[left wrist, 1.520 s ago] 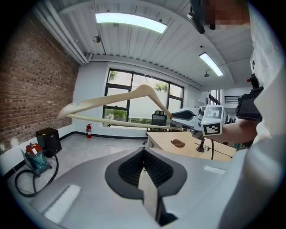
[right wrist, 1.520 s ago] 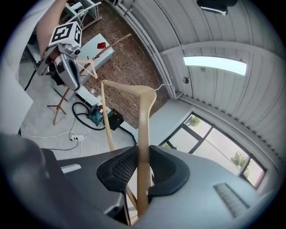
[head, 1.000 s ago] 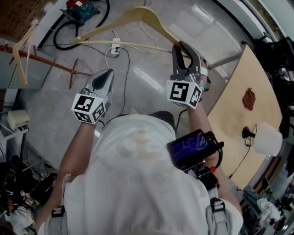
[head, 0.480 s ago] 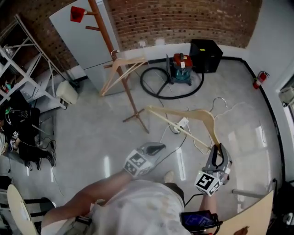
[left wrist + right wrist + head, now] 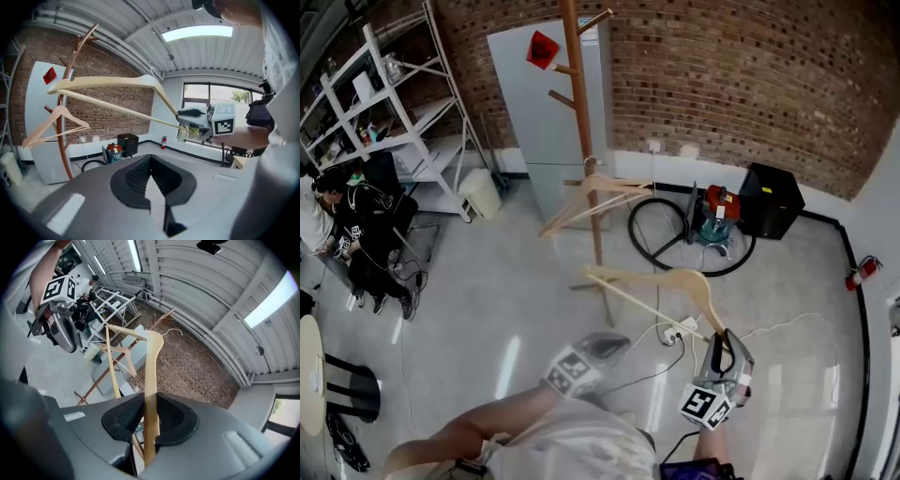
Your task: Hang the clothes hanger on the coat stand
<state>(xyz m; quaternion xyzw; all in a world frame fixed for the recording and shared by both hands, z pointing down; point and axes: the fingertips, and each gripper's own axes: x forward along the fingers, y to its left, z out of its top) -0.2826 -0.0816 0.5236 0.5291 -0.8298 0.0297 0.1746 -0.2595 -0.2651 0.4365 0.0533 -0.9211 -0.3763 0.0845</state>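
A tall wooden coat stand (image 5: 578, 141) rises in front of a grey cabinet, and one pale wooden hanger (image 5: 592, 192) hangs on it. My right gripper (image 5: 719, 354) is shut on the end of one arm of a second wooden hanger (image 5: 661, 284), held in the air short of the stand with its wire hook up. In the right gripper view that hanger arm (image 5: 151, 380) runs up between the pads. My left gripper (image 5: 605, 345) is shut and empty, left of the held hanger. The left gripper view shows the held hanger (image 5: 108, 82), the stand (image 5: 63, 136) and the right gripper (image 5: 183, 119).
A red vacuum cleaner (image 5: 712, 214) with a coiled black hose and a black box (image 5: 773, 200) sit by the brick wall, right of the stand. A power strip (image 5: 686, 328) with cables lies on the floor. White shelving (image 5: 394, 103) and a seated person (image 5: 370, 225) are at the left.
The head view has tilted up from the floor to the wall, bringing the whole stand into view. Both grippers now sit low in the frame; the right one still holds the hanger.
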